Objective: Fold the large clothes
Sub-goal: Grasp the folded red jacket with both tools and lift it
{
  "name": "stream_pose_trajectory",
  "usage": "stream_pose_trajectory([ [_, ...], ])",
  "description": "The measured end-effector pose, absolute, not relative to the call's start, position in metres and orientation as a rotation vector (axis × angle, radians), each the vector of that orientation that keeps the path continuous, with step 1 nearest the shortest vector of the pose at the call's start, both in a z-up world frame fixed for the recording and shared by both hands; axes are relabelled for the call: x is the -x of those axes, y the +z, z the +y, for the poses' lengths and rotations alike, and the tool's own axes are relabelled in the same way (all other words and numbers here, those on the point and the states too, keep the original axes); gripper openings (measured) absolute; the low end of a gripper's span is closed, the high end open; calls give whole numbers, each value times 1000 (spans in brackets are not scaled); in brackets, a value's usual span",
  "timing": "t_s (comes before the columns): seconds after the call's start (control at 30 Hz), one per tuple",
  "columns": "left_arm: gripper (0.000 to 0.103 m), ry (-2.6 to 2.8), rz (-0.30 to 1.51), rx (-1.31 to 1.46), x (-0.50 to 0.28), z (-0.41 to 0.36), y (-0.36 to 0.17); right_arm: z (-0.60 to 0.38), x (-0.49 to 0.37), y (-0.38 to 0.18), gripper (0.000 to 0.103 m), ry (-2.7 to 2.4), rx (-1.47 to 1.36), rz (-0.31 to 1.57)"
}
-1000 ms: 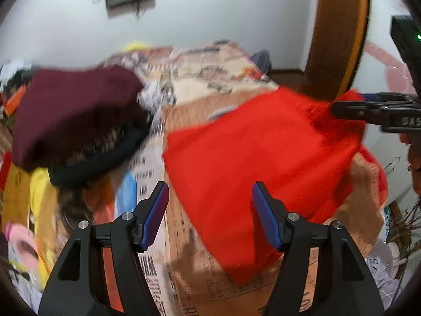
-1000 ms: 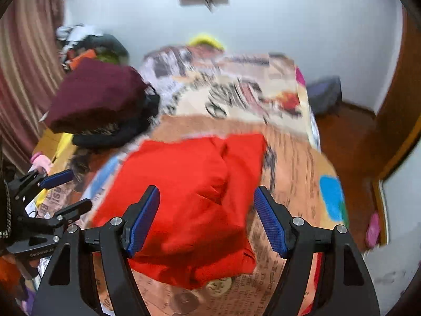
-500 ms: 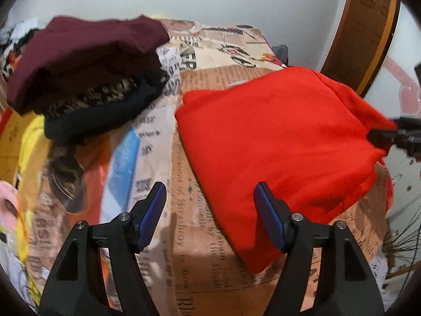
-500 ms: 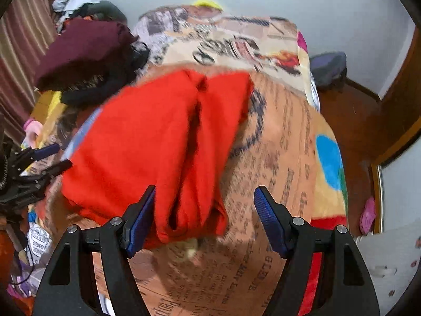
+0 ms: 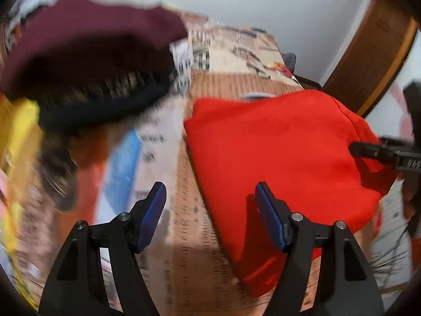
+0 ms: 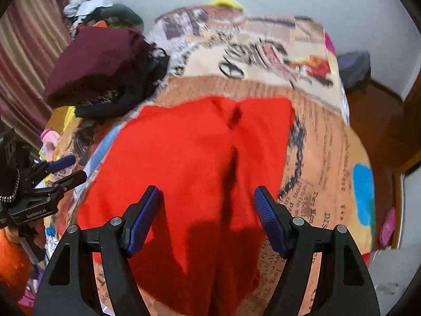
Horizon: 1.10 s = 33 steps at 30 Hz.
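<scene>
A red garment (image 5: 279, 152) (image 6: 189, 163) lies folded on the printed bedspread (image 5: 229, 84) (image 6: 323, 158), a deep crease running down its middle in the right wrist view. My left gripper (image 5: 210, 200) is open over the bedspread at the garment's left edge, nothing between its blue pads. My right gripper (image 6: 206, 200) hangs open above the near part of the red garment and casts a shadow on it. The right gripper's fingers (image 5: 368, 150) show at the garment's right side in the left wrist view; the left gripper (image 6: 68, 168) shows beside the cloth's left edge in the right wrist view.
A stack of folded clothes, maroon (image 5: 86, 42) (image 6: 97, 60) on top of black (image 5: 105, 108), sits at the back left of the bed. Loose clothes (image 6: 100, 13) pile by a striped curtain (image 6: 23, 52). A wooden door (image 5: 373, 52) and floor (image 6: 376, 121) lie to the right.
The red garment has settled flat on the bed. Both grippers have sunk closer to it, and the left view has swung left toward the maroon stack. Jaws stay apart.
</scene>
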<state>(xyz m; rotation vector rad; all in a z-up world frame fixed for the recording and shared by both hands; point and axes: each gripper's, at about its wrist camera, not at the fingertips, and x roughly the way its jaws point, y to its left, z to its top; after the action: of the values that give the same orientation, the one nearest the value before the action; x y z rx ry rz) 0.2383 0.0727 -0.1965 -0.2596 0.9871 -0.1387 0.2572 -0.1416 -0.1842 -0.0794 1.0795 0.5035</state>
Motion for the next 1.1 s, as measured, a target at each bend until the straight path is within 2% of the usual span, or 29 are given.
stream_pose_trajectory([
  [0.13,69,-213,1063,445,-254,80,-224,-164,-269,-200,71,531,-38,1154],
  [0.23,69,-274,1095,562,-262,82,-236,-174,-277,-211,77,572,-125,1220],
  [0.3,69,-320,1117,643,-271,82,-245,-176,-283,-217,77,595,-175,1255],
  [0.53,84,-377,1130,755,-287,76,-257,-169,-295,-223,77,657,-234,1304],
  [0.7,84,-376,1137,848,-292,77,-262,-163,-300,-225,74,675,-269,1313],
  [0.77,78,-377,1136,837,-288,77,-259,-166,-299,-225,65,676,-295,1319],
  [0.83,65,-386,1130,783,-284,75,-253,-172,-298,-221,48,684,-322,1319],
  [0.87,62,-396,1125,764,-283,74,-250,-175,-294,-218,41,685,-332,1318],
  [1.03,32,-445,1088,710,-270,73,-231,-182,-280,-204,28,679,-356,1300],
  [1.1,26,-451,1066,690,-264,73,-219,-176,-273,-194,26,680,-327,1277],
])
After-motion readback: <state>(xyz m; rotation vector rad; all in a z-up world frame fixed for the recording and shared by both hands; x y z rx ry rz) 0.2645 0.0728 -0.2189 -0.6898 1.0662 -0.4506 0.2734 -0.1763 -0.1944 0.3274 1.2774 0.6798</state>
